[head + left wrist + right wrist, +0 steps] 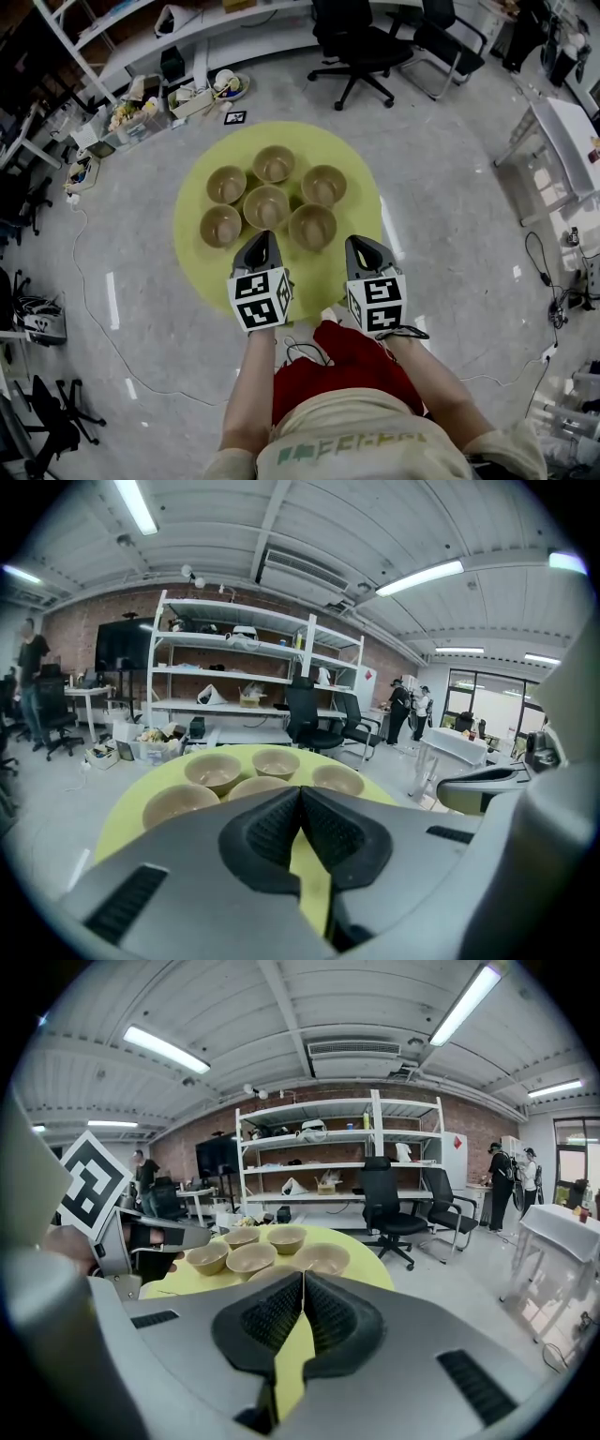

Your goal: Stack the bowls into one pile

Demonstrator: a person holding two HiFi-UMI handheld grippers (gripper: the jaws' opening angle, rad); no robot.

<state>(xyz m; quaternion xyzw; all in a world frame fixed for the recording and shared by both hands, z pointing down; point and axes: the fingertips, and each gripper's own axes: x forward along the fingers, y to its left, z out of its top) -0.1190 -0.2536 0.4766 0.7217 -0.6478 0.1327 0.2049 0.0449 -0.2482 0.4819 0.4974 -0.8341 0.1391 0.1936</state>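
Note:
Several tan bowls stand singly on the round yellow table, one in the middle with the others ringed around it, such as the far one and the near right one. None is stacked. My left gripper hovers over the table's near edge, just in front of the middle bowl, jaws shut and empty. My right gripper hangs beside it, right of the near right bowl, also shut with nothing between its pads. The bowls lie ahead of both.
Black office chairs stand beyond the table, with boxes of clutter on the floor at the far left. A white table is at the right. Cables trail over the floor. Shelving and people stand far back.

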